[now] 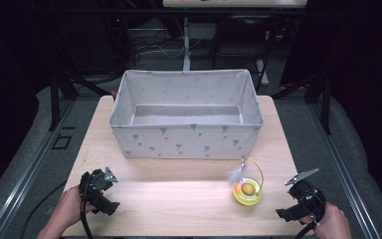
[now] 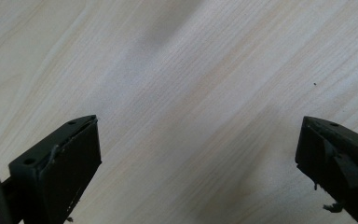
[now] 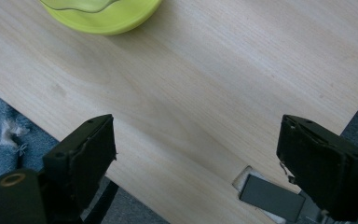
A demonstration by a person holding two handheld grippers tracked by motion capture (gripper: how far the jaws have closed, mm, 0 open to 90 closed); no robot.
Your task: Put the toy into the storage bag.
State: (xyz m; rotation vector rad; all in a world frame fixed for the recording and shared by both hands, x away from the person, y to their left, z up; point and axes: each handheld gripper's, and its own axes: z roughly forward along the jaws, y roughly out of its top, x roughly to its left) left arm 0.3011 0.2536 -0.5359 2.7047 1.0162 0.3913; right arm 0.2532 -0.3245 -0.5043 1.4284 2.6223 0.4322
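A round yellow-green toy dish (image 1: 247, 193) with an orange ball inside and a wire holding a white feather lies on the wooden table (image 1: 179, 199), just in front of the fabric box's right corner. Its rim (image 3: 103, 16) shows at the top of the right gripper view. My left gripper (image 1: 110, 190) rests at the table's front left, jaws wide apart over bare wood (image 2: 191, 116). My right gripper (image 1: 286, 196) hovers at the front right edge, to the right of the dish, open with nothing between its jaws (image 3: 196, 154).
A large grey fabric box (image 1: 186, 134) with small printed motifs stands open and empty across the back of the table. Grey carpet (image 3: 0, 121) lies beyond the table's edges. Dark frames and cables stand behind the table.
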